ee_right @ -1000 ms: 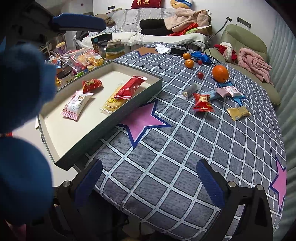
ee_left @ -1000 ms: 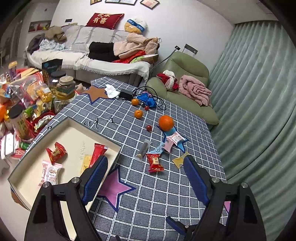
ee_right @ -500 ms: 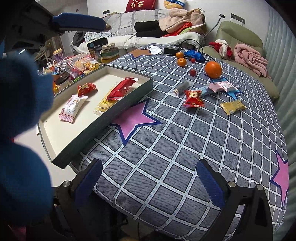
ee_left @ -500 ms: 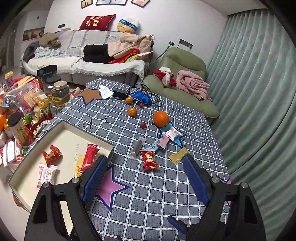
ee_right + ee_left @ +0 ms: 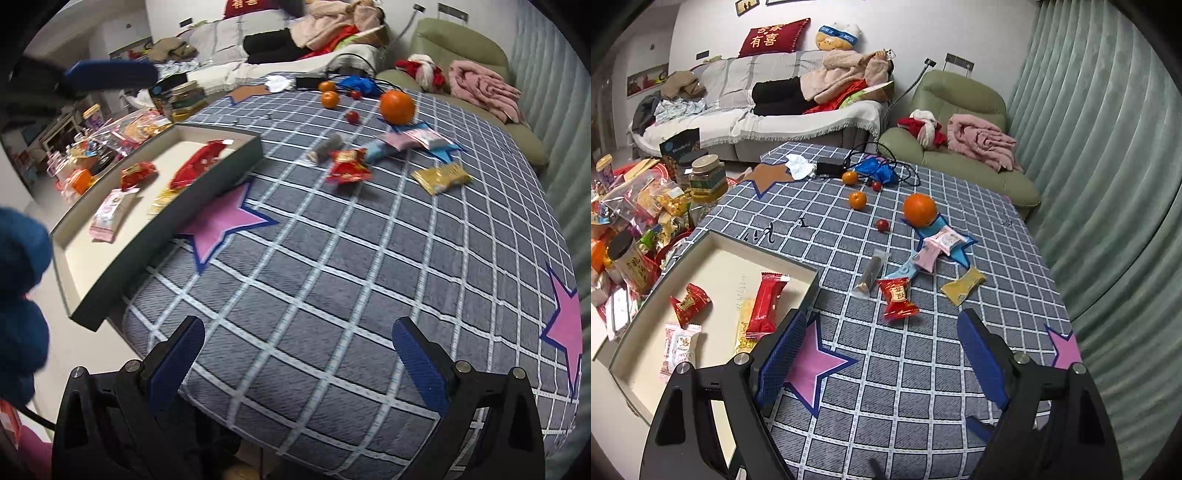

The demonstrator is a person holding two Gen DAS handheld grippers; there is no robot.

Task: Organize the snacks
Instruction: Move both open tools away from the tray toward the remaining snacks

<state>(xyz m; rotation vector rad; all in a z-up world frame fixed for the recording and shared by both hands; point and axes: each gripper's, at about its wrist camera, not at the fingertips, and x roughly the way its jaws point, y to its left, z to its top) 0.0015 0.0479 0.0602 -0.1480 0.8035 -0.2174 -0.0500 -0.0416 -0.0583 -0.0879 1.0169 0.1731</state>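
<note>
A grey-blue tablecloth (image 5: 923,369) crossed by a white grid is showing pink stars (image 5: 812,363) edged in dark blue. A shiny red snack packet (image 5: 897,298) with gold print is lying near a mustard-yellow wrapper (image 5: 963,286); a cream-lined, dark-walled tray (image 5: 177,221) is sitting left.

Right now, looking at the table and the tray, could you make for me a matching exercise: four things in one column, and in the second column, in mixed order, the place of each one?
Things:
1. long red packet
2. big orange
3. yellow packet
4. glass jar

Places:
A. off the table, among the bags to the left
B. inside the tray
C. on the cloth, right of the small red packet
D. at the far tip of the blue star

Pairs: 1-B, 2-D, 3-C, 4-A
</note>
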